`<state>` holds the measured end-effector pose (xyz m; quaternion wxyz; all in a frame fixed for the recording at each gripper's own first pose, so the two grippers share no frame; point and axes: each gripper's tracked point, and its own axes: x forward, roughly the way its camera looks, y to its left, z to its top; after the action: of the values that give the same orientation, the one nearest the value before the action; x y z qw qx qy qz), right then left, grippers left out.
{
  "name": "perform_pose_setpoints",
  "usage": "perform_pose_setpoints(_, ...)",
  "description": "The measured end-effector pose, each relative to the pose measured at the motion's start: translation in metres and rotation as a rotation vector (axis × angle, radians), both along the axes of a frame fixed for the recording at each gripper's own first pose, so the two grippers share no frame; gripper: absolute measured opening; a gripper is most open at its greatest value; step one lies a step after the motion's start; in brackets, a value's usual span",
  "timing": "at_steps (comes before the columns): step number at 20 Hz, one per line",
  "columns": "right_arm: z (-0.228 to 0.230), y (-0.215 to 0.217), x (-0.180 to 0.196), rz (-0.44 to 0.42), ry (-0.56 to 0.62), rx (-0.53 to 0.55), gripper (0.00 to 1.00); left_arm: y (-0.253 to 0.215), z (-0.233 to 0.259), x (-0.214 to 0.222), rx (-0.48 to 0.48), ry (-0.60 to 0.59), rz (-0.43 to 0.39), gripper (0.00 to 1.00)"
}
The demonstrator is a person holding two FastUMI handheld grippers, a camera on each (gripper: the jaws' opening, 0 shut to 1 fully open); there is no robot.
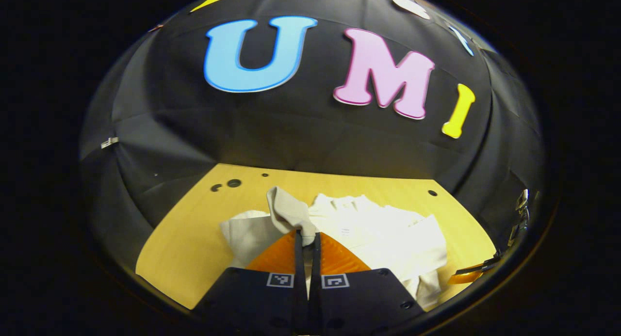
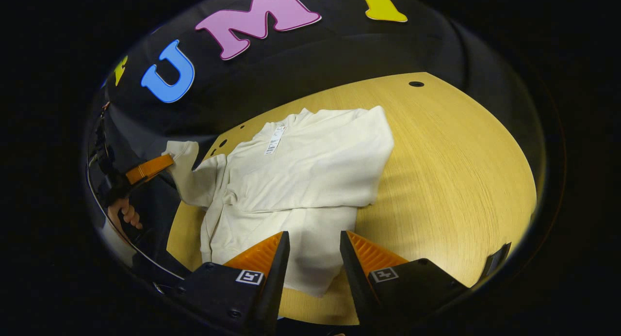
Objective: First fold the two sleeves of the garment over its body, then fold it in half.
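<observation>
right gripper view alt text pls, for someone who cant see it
A cream garment lies on a wooden table, one sleeve already folded over its body. The right claw hangs open over its near hem. At far left the left claw, in a hand, lifts the other sleeve.

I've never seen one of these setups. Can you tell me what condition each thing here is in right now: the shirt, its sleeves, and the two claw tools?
Garment: lying on the table, not yet folded in half.
Right sleeve: already folded over the body.
Left sleeve: lifted off the table, pinched at its end.
Left gripper: shut on the left sleeve.
Right gripper: open, above the hem, holding nothing.
</observation>
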<state>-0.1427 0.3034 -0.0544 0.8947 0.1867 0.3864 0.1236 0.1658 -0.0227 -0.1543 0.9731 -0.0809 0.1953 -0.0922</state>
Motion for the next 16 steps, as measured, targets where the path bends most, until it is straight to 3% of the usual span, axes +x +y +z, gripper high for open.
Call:
perform_pose_setpoints(8, -0.01, -0.03, -0.005, -0.035, 0.023, 0.014, 0.65, -0.113, -0.051, 0.013, 0.06, 0.087, -0.15, 0.06)
perform_pose_setpoints(9, -0.011, -0.033, -0.006, -0.038, 0.026, 0.014, 0.65, -0.124, -0.064, 0.015, 0.084, 0.109, -0.159, 0.11)
perform_pose_setpoints(10, -0.012, -0.036, -0.006, -0.04, 0.028, 0.011, 0.65, -0.131, -0.074, 0.015, 0.102, 0.127, -0.166, 0.06)
perform_pose_setpoints(16, -0.015, -0.042, -0.003, -0.046, 0.031, 0.004, 0.65, -0.156, -0.119, 0.02, 0.196, 0.193, -0.171, 0.06)
